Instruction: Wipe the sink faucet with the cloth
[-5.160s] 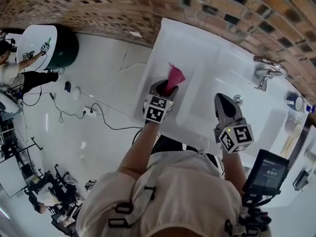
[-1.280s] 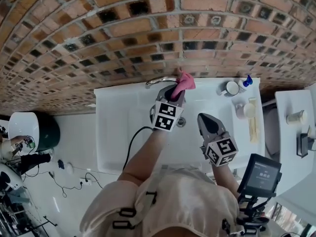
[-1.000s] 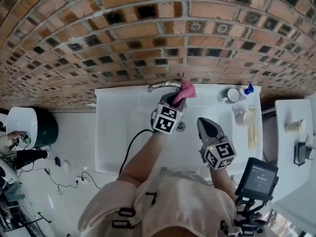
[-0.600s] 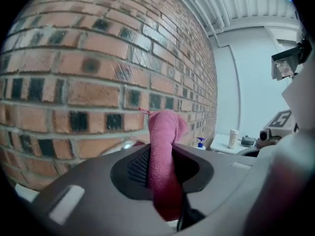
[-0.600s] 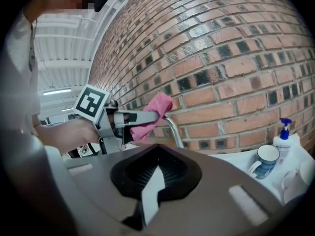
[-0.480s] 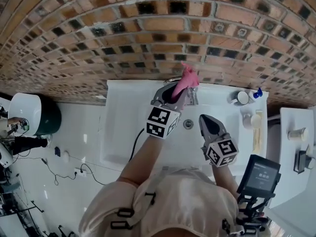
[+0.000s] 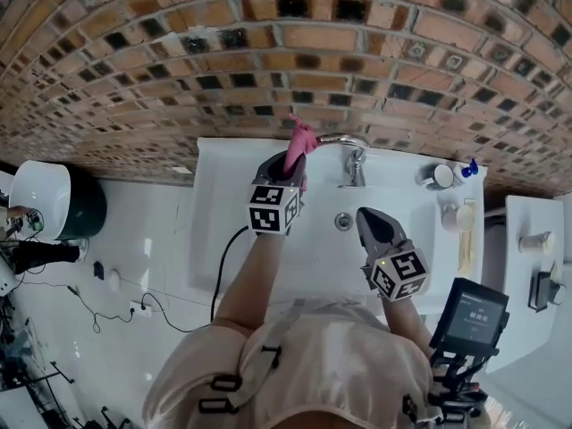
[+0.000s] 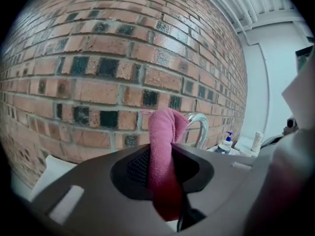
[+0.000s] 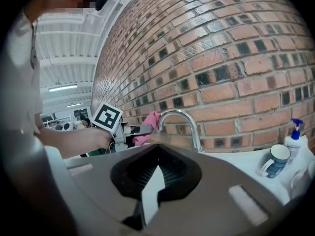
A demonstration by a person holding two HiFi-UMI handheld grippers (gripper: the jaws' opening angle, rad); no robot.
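Only overhead — sink drain (image 7: 344,222), left tongs (image 7: 291,168) clamping cloth (image 7: 300,141), beside faucet (image 7: 351,150)

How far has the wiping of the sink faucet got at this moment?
Done: the pink cloth is picked up and clamped in the left gripper. In hand: the cloth is held up right beside the curved end of the faucet; contact cannot be confirmed. The right gripper is shut and empty, over the sink. Left: nothing shows which parts are already wiped, so spout and base probably remain.
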